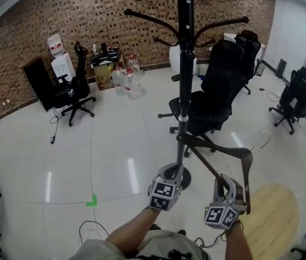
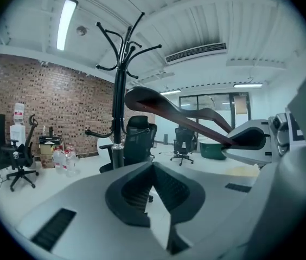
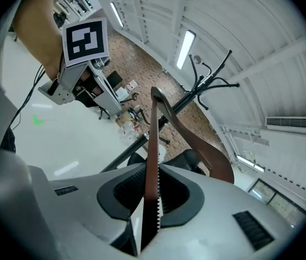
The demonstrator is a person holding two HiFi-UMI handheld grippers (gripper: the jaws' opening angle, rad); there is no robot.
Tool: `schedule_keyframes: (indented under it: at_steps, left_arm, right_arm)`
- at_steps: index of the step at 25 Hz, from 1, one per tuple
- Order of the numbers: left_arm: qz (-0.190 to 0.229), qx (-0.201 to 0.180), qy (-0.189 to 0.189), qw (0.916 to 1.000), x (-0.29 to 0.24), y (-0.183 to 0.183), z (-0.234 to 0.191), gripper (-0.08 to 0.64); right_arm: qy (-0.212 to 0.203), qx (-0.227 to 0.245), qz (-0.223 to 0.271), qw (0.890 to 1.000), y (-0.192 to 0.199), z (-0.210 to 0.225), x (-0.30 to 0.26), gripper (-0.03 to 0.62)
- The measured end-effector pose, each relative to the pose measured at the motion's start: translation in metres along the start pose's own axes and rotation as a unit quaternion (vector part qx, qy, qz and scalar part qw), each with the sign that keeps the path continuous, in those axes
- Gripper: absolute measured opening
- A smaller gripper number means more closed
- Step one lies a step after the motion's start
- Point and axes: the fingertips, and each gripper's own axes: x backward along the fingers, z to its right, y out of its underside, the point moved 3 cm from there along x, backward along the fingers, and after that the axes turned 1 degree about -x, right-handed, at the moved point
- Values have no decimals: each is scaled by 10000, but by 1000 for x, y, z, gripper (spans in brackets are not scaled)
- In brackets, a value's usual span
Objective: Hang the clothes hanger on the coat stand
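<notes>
A black coat stand [image 1: 185, 64] rises in the middle of the head view, its curved arms spread near the top. A dark brown wooden hanger [image 1: 218, 148] is held just in front of the pole, with its thin wire hook [image 1: 262, 141] pointing right. My right gripper [image 1: 233, 187] is shut on the hanger's notched bottom bar [image 3: 152, 199], which runs up between the pads. My left gripper [image 1: 174, 173] hovers low beside the stand's pole, its jaws shut with nothing between them [image 2: 153, 167]. The left gripper view shows the stand [image 2: 119, 91] and the hanger [image 2: 169, 110] to the right.
A black office chair [image 1: 218, 91] stands right behind the coat stand, another [image 1: 74, 88] at the left by the brick wall. Water bottles [image 1: 126, 80] sit on the floor. A round wooden surface [image 1: 269, 215] lies at lower right, and a green tape mark [image 1: 91, 201] is on the floor.
</notes>
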Motion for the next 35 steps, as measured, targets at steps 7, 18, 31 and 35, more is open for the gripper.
schedule_keyframes:
  at_steps: [7,18,31,35]
  left_arm:
    - [79,-48,149,9998,52,21,-162,0]
    - [76,-62,143,9999,114,21,-358,0]
    - [-239,52,311,9992,60,54,-450,0]
    - [-248,-168,844,9960,57,48,-540,0]
  right_arm:
    - [29,191,-83,9998,-132,-93,-72,38]
    - [-146,222,-92,9996,-316,-188,-180,38]
    - [-672,282,-306,9969,-340,-249,-302,38]
    - [-492,219,-822,9952,-391,-280,-365,38]
